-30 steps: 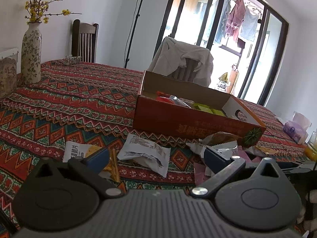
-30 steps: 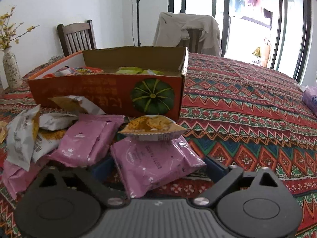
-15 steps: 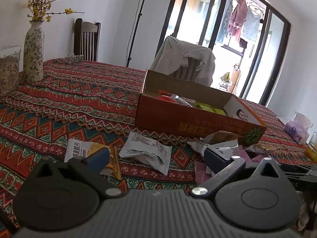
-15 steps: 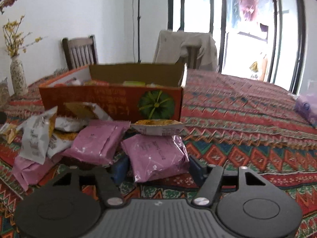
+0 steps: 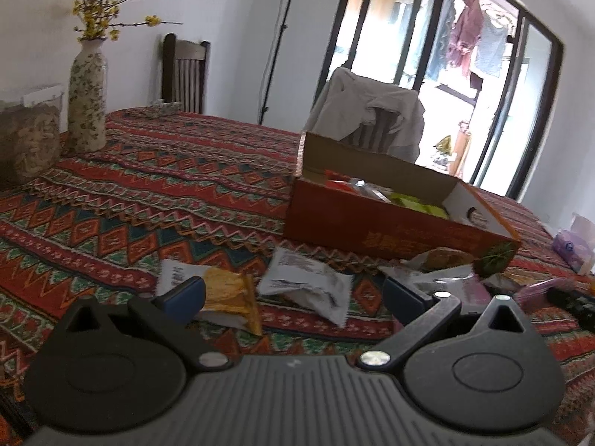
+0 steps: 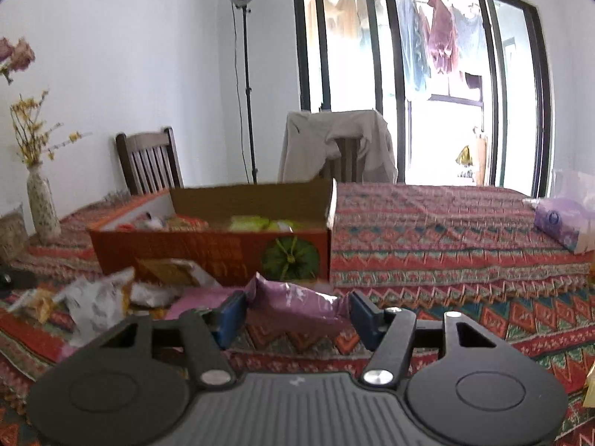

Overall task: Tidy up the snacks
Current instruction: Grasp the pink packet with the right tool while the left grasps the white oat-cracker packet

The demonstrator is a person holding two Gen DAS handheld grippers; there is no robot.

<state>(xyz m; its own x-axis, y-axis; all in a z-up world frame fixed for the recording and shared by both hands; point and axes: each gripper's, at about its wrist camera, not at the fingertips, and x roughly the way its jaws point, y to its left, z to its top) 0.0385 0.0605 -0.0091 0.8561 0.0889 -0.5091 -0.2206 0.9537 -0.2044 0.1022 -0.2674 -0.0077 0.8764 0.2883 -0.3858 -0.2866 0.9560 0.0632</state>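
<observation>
Right gripper [image 6: 297,310], lower centre of frame: jaws closing, pads pressing a pink snack packet [image 6: 293,306], lifted clear of the patterned tablecloth [image 6: 465,260]. Orange cardboard box [image 6: 208,249] sitting just behind, mid-frame. Left gripper [image 5: 293,293]: jaws standing apart, hovering over a white packet [image 5: 308,284] at centre.

The table [image 5: 178,186] is wearing a red patterned cloth and is carrying an open orange box [image 5: 375,230] (snacks inside). Loose packets are lying in front of the box — a white one [image 5: 308,286] and a yellow-printed one [image 5: 227,293]. A flowered vase [image 5: 87,93] is standing at the far left edge, and a purple tissue pack [image 6: 561,223] is resting on the opposite side.
</observation>
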